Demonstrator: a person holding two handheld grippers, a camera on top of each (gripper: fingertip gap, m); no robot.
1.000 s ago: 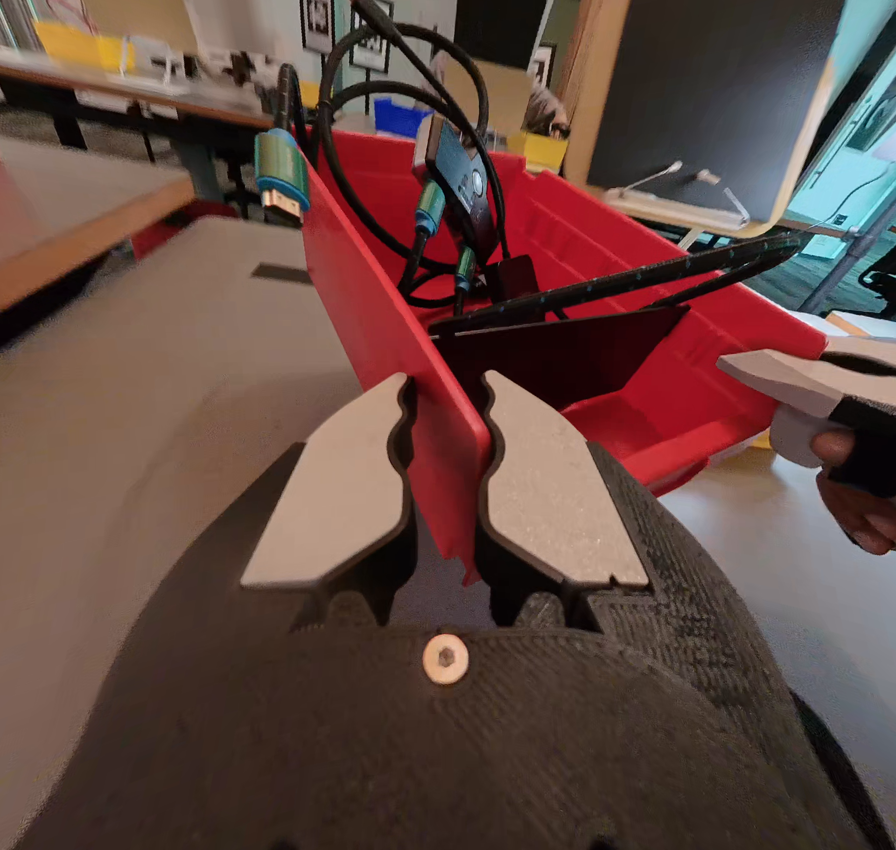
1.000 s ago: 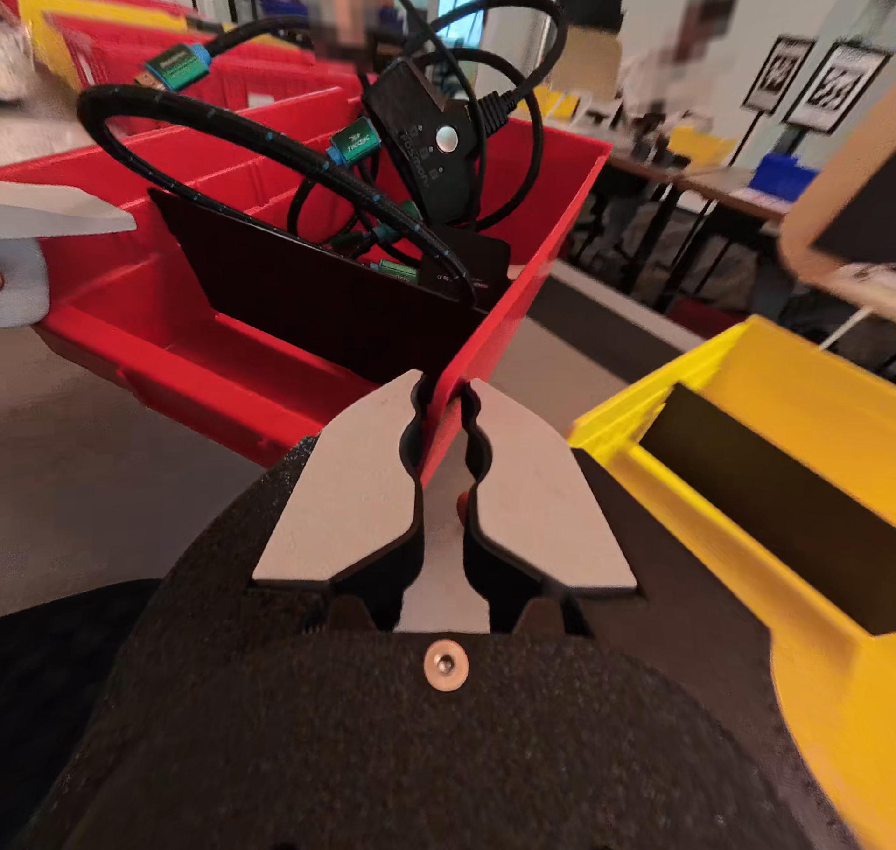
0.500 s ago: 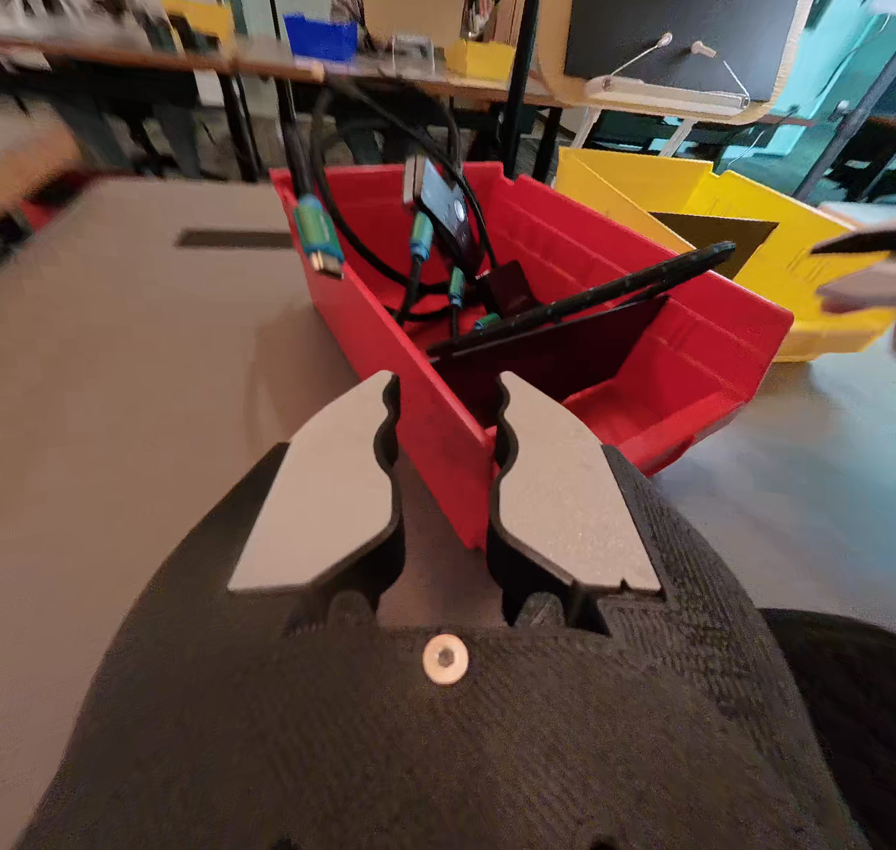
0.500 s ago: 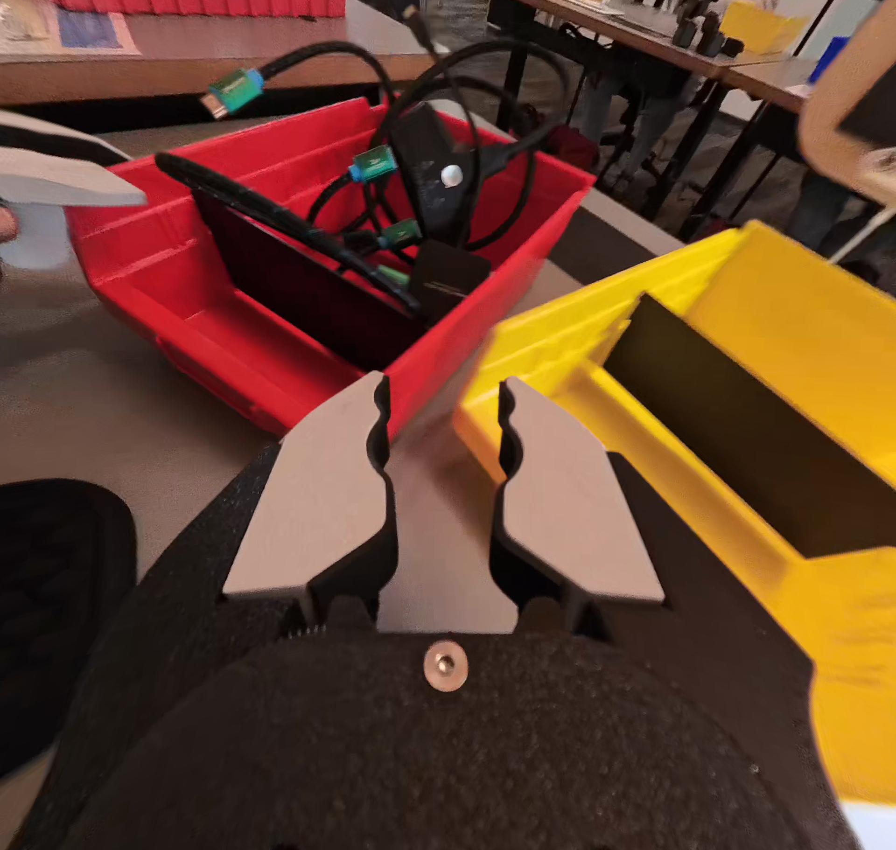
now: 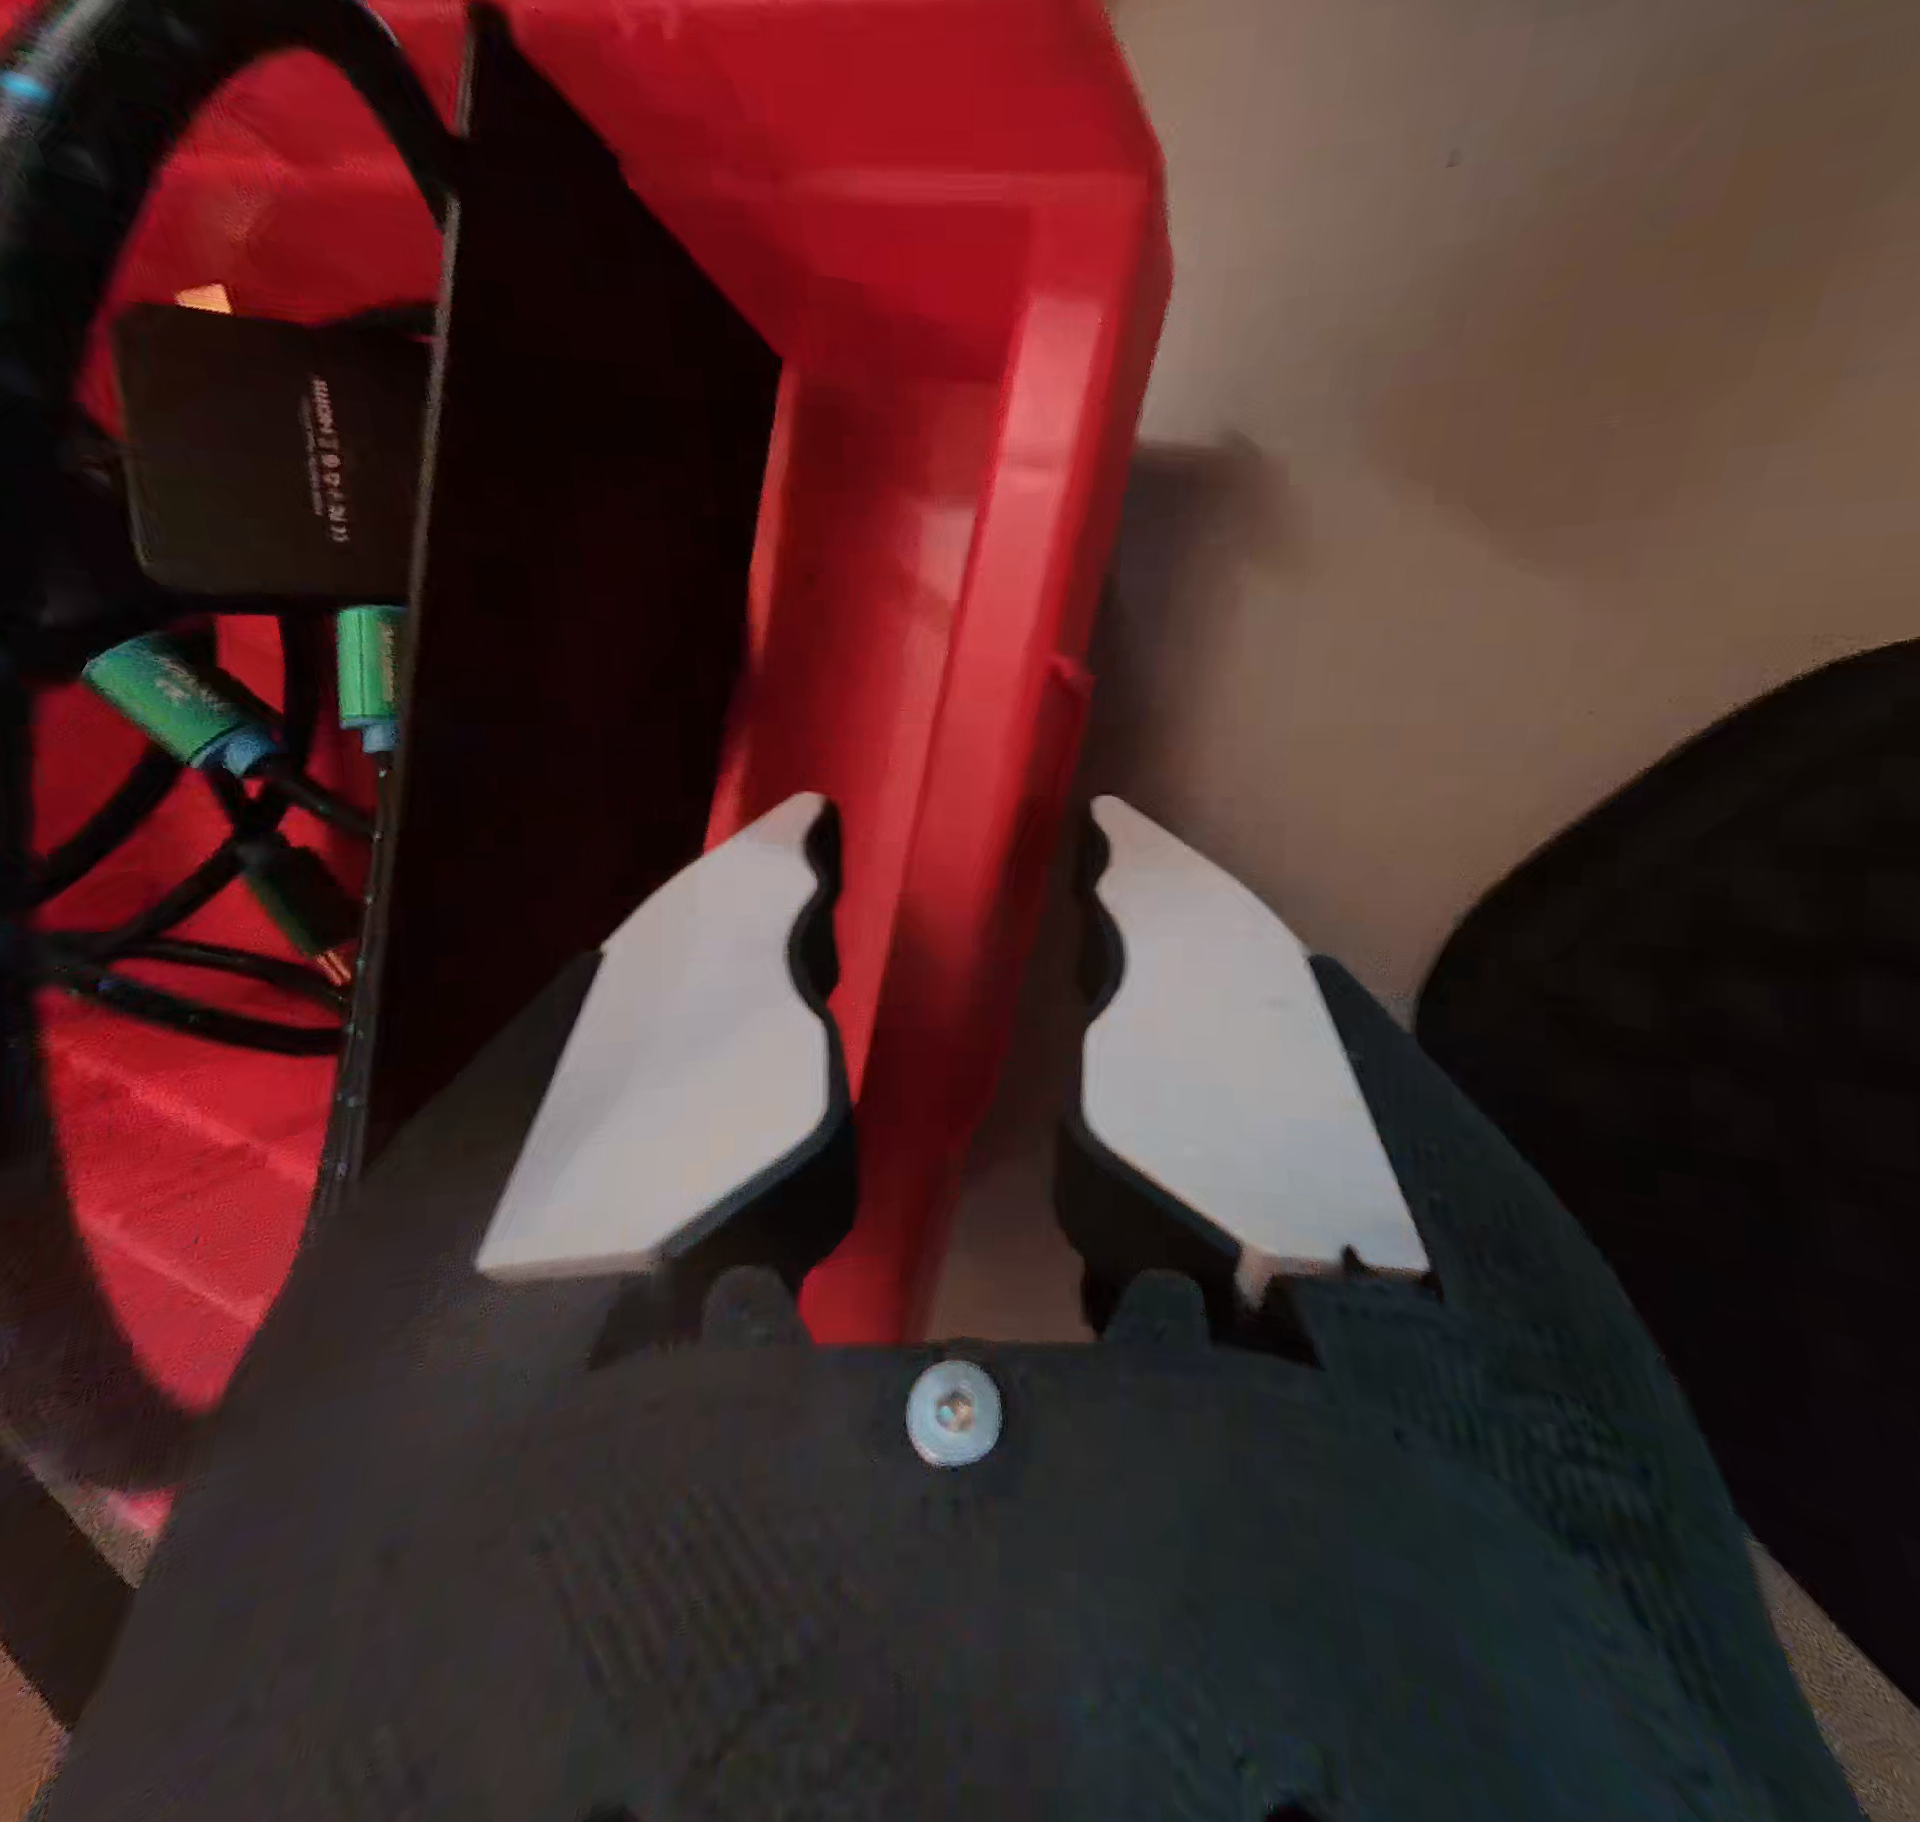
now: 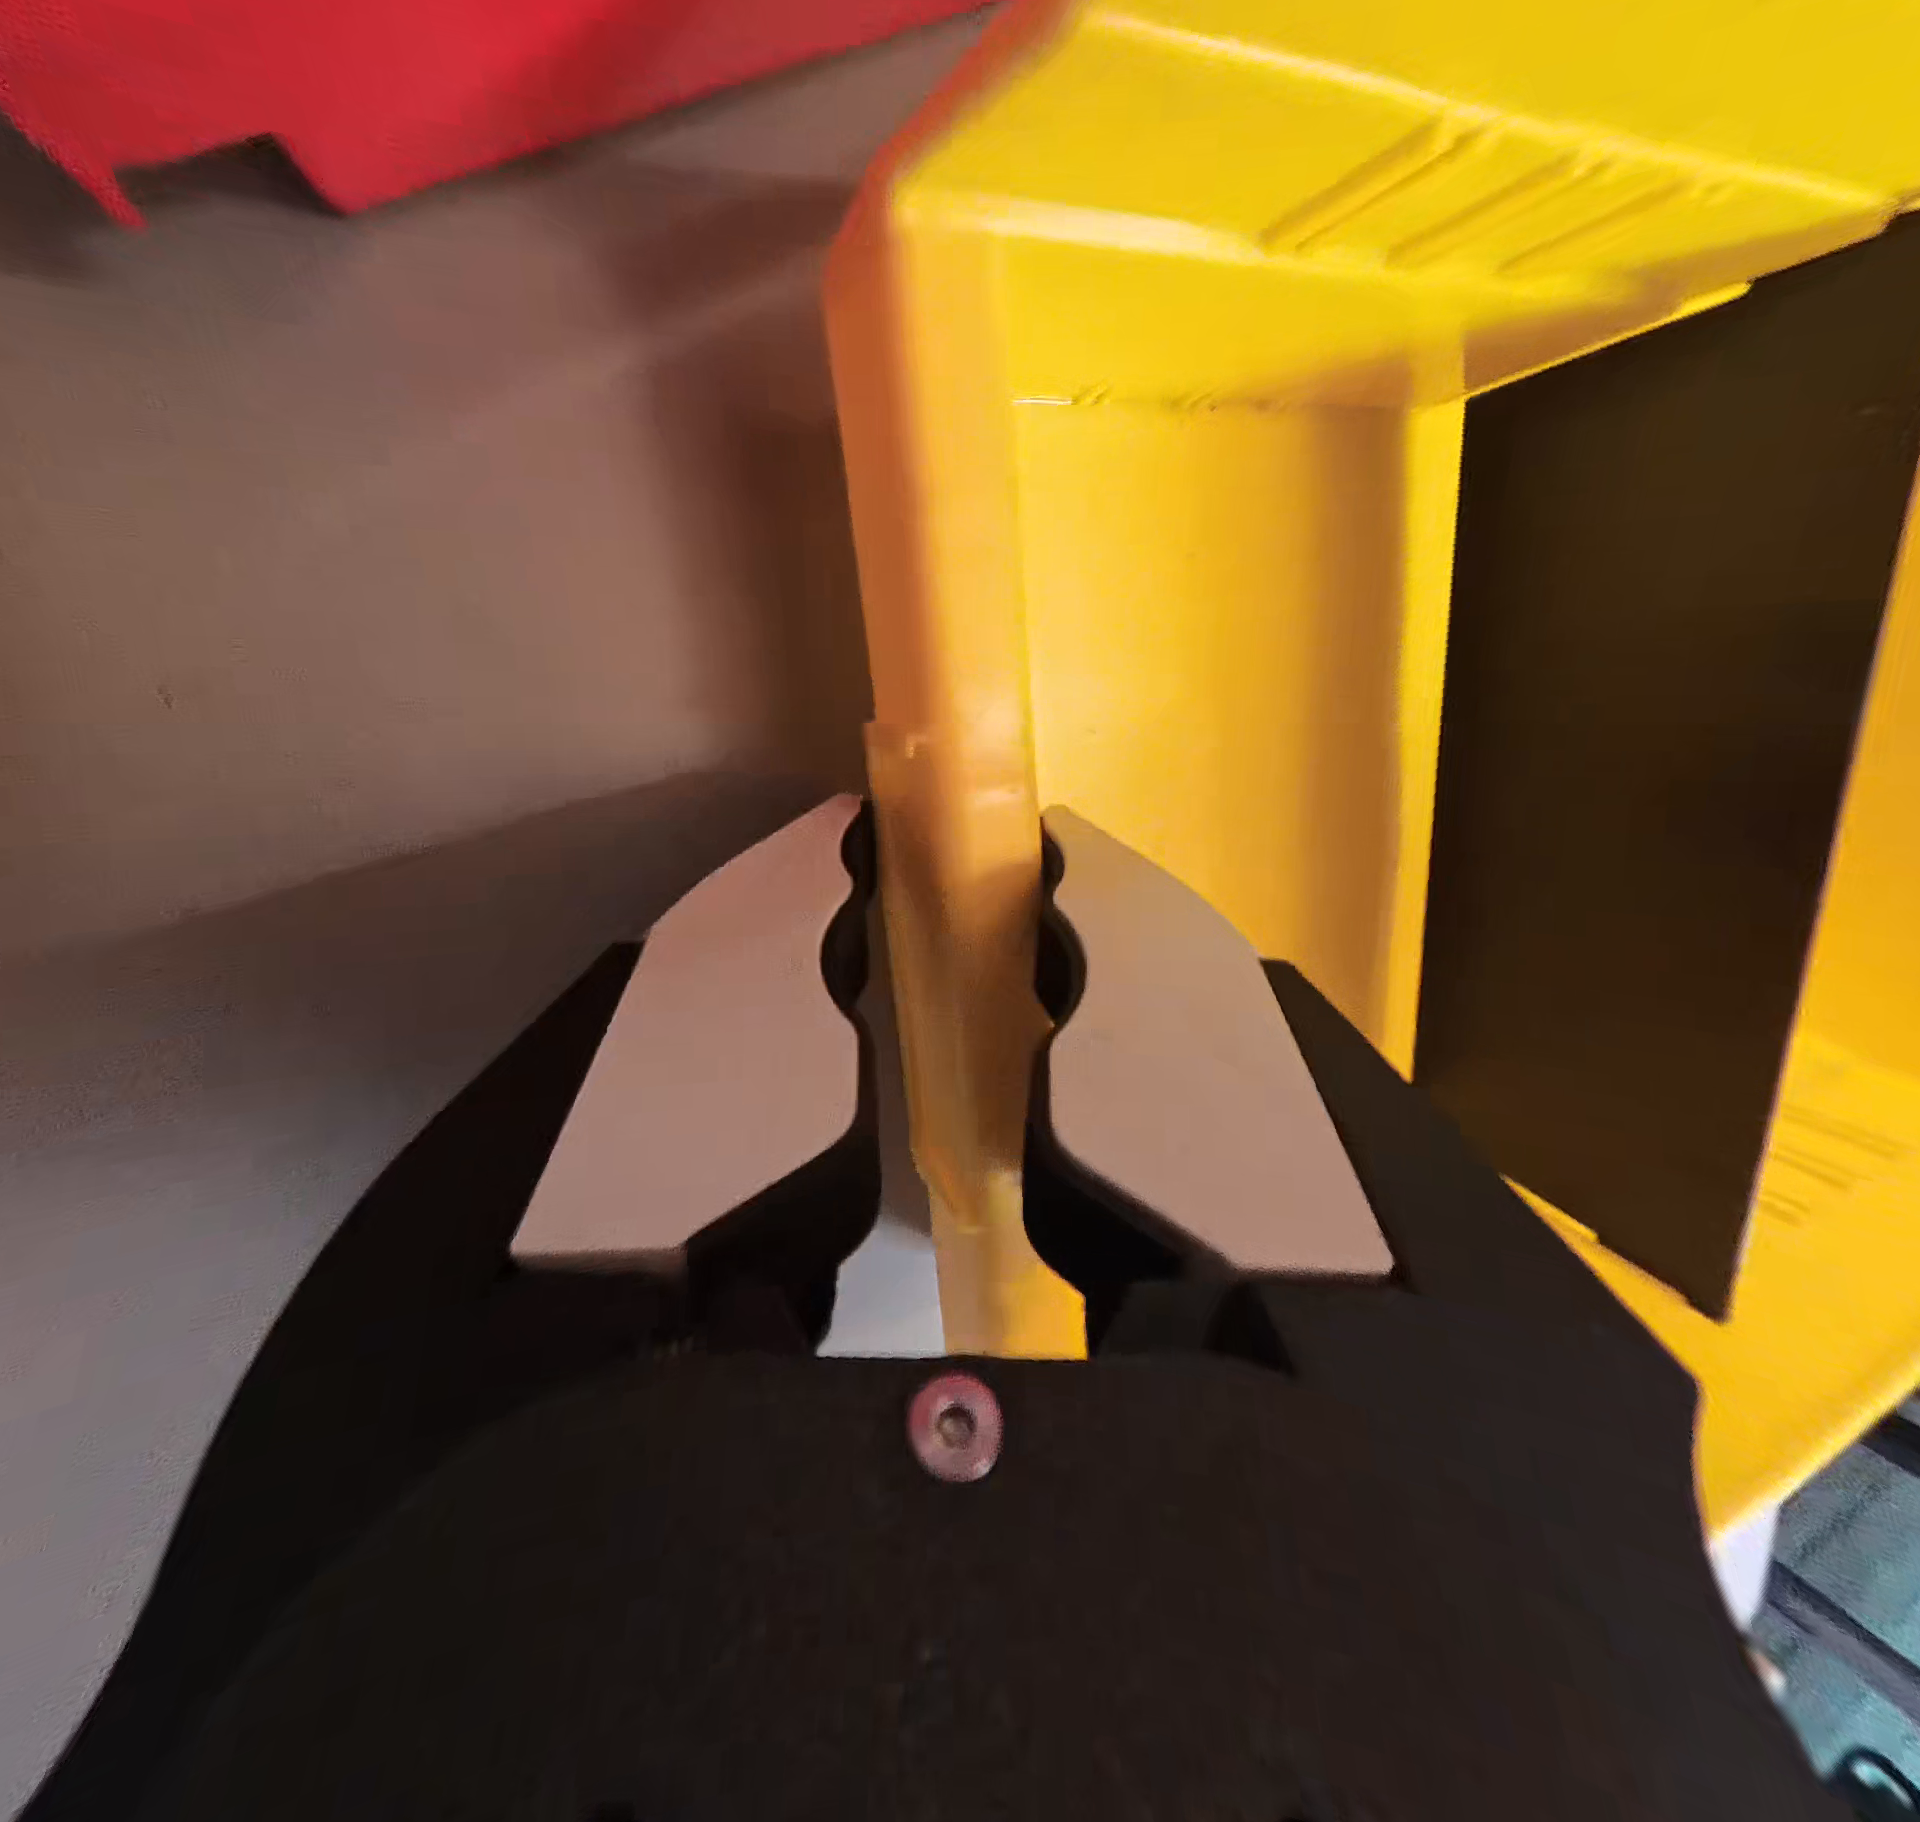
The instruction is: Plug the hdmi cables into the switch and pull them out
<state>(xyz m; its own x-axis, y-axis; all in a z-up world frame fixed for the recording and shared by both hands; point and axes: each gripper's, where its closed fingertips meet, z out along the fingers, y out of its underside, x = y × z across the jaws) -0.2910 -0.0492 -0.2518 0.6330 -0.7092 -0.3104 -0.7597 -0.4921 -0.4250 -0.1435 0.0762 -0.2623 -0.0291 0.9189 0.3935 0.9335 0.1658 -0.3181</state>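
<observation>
Straddling the red plastic bin wall, your left gripper stands apart; your right gripper clamps the yellow plastic bin wall. Inside the red bin: small black switch box, light, rigid; braided black HDMI cables, springy. Hold their green metal plugs.

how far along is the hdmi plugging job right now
Little looks done: the HDMI plugs and black switch box lie in the red bin, no plug seen in a port. In hand: the left gripper is open astride the red bin's wall; the right gripper grips the yellow bin wall. Plugging and pulling remain.
</observation>
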